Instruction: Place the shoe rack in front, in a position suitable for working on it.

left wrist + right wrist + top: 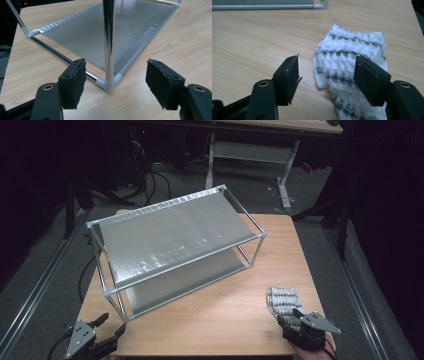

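While the sock (pixel 350 62) lay near the rack's (pixel 175 245) right end | right claw (pixel 325 78) released, right at its near end, nearer than left claw (pixel 115 83) | sock ran lengthwise away from it | left claw released, facing rack's corner post.

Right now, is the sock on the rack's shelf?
No, the sock lies on the table, apart from the rack.

You have a desk (pixel 280 125) on white legs well behind the table (pixel 225 320), dark cables (pixel 150 185) on the floor (pixel 240 185) beside it.
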Available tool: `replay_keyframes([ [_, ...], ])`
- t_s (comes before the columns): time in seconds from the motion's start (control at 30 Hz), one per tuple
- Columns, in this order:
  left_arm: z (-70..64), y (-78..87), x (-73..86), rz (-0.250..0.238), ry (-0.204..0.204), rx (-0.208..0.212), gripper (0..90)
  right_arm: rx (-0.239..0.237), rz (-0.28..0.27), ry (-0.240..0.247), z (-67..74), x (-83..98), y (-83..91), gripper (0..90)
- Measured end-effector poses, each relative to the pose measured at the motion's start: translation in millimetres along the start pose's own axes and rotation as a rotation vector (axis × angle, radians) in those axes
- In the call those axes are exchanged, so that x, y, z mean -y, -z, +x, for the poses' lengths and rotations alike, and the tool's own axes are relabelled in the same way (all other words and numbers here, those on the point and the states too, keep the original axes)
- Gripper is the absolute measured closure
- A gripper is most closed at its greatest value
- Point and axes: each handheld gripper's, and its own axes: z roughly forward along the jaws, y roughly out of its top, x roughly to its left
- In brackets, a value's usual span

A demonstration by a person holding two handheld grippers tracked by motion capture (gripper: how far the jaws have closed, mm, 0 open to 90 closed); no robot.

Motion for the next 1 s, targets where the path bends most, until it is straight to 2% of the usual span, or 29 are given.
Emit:
replay_keyframes([
  [0.07,-2.3,-3.6,-4.7,0.001,-0.023,-0.02,32.7,-0.018,0.003,-0.006,5.3,-6.4,-3.6,35.7],
  [0.2,-3.3,-6.9,-8.6,0.002,-0.015,-0.036,32.4,-0.023,-0.008,0.0,7.2,-16.6,-7.0,34.0],
  [0.23,-2.6,-7.8,-10.3,0.0,-0.007,-0.03,32.4,-0.02,-0.016,-0.002,6.7,-19.1,-8.0,32.6],
  [0.27,-1.6,-8.5,-12.6,-0.008,-0.005,-0.016,35.7,-0.017,-0.028,-0.013,3.2,-28.9,-12.1,32.4],
  [0.33,-1.6,-8.1,-14.5,-0.014,-0.017,-0.019,37.8,-0.013,-0.029,-0.011,1.8,-32.6,-14.0,32.4],
  [0.37,-0.9,-7.4,-16.4,-0.031,-0.025,-0.038,38.4,0.002,-0.03,0.003,-1.5,-44.4,-22.6,32.2],
  [0.43,1.1,-7.4,-17.5,-0.033,-0.017,-0.035,39.6,0.003,-0.033,0.003,-2.2,-48.4,-26.2,32.1],
  [0.5,5.6,-8.2,-19.3,-0.049,0.016,-0.03,41.5,0.003,-0.041,0.001,-4.7,-59.9,-38.2,33.5],
  [0.53,7.3,-8.7,-19.6,-0.051,0.02,-0.024,47.2,-0.012,-0.038,-0.012,-6.8,-71.2,-51.9,34.4],
  [0.57,8.8,-11.4,-21.1,-0.046,0.015,-0.013,48.2,-0.016,-0.037,-0.016,-7.6,-77.3,-59.2,35.7],
  [0.6,8.8,-11.4,-21.1,-0.046,0.015,-0.013,48.7,-0.016,-0.037,-0.016,-7.6,-77.3,-59.2,35.7],
  [0.63,8.5,-14.9,-23.2,-0.044,0.004,-0.011,49.6,-0.031,-0.038,0.002,-7.1,-89.6,-74.8,42.5],
  [0.67,8.5,-14.9,-23.2,-0.044,0.004,-0.011,52.1,-0.031,-0.038,0.002,-7.1,-89.6,-74.8,42.5],
  [0.7,7.6,-16.0,-23.8,-0.045,-0.006,-0.012,52.1,-0.034,-0.035,0.012,-6.9,-96.2,-83.3,43.8],
  [0.77,5.3,-17.8,-25.7,-0.051,-0.032,-0.017,56.3,-0.009,-0.01,0.029,-7.3,-117.6,-107.3,48.2],
  [0.8,5.3,-17.8,-25.7,-0.051,-0.032,-0.017,57.6,-0.009,-0.01,0.029,-7.3,-117.6,-107.3,48.2],
  [0.83,4.8,-17.8,-26.3,-0.057,-0.023,0.003,58.5,0.019,-0.014,0.029,-8.3,-131.5,-119.3,51.1],
  [0.87,4.8,-17.8,-26.3,-0.057,-0.023,0.003,60.2,0.019,-0.014,0.029,-8.3,-131.5,-119.3,51.1],
  [0.9,3.2,-16.4,-26.6,-0.072,-0.025,0.001,62.5,0.048,-0.021,0.053,-7.2,-143.5,-128.7,55.8],
  [1.0,1.8,-15.4,-27.5,-0.078,-0.036,-0.001,67.1,0.077,-0.035,0.078,-4.8,-151.4,-135.1,57.1],
])
